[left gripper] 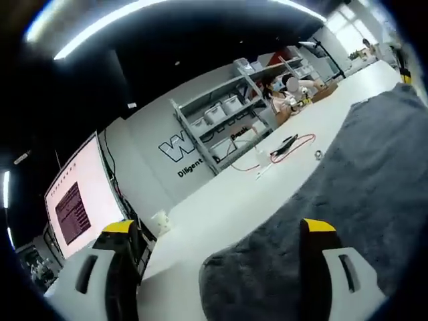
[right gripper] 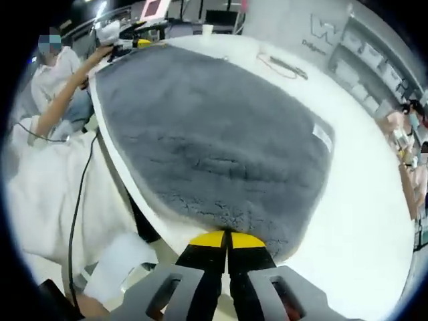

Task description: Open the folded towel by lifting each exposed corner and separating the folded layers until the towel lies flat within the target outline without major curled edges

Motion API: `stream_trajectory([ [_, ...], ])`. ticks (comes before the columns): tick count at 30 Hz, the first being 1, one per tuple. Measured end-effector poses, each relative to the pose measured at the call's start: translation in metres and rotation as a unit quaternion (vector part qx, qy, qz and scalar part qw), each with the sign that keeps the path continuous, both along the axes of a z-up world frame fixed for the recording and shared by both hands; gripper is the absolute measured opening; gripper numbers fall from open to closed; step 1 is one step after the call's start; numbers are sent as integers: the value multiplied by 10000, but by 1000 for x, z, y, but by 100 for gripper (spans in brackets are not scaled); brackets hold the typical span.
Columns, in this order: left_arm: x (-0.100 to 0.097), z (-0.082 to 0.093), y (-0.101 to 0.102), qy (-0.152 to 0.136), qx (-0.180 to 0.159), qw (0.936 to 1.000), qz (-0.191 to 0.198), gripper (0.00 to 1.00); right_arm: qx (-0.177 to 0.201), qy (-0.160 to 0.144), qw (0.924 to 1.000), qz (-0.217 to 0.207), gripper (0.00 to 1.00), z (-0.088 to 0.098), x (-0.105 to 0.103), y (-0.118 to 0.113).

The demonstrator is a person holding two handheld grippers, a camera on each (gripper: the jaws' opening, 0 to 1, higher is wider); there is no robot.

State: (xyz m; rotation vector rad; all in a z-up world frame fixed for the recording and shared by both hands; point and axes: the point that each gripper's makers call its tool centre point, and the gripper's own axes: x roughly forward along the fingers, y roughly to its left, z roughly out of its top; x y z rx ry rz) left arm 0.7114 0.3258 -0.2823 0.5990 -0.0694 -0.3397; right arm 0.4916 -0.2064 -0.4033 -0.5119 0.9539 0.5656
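A dark grey fluffy towel (right gripper: pixel 214 134) lies spread out on the white table (right gripper: pixel 361 221), with a white label (right gripper: pixel 322 137) near its right edge. My right gripper (right gripper: pixel 227 239) is shut, its yellow tips pressed together at the towel's near edge, and I see no cloth between them. Over the towel's far corner a person's hand holds my left gripper (right gripper: pixel 124 41). In the left gripper view my left gripper (left gripper: pixel 217 227) stands wide open, and a rounded corner of the towel (left gripper: pixel 321 194) lies below it on the table (left gripper: pixel 221 200).
A red and black cable (left gripper: pixel 291 147) (right gripper: pixel 281 65) lies on the table beyond the towel. A small white cup (left gripper: pixel 160 221) stands near the table's edge. A person in white (right gripper: pixel 53 80) sits at the table's left side. Shelves (left gripper: pixel 221 120) and a bright screen (left gripper: pixel 73 200) stand behind.
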Motion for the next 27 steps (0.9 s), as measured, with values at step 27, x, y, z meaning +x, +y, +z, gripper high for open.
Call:
stream_trajectory([
  [27,-169,13,-292,-270,823,9488,-3037,99,146,35,9998,-121,0,-1,-1,2],
])
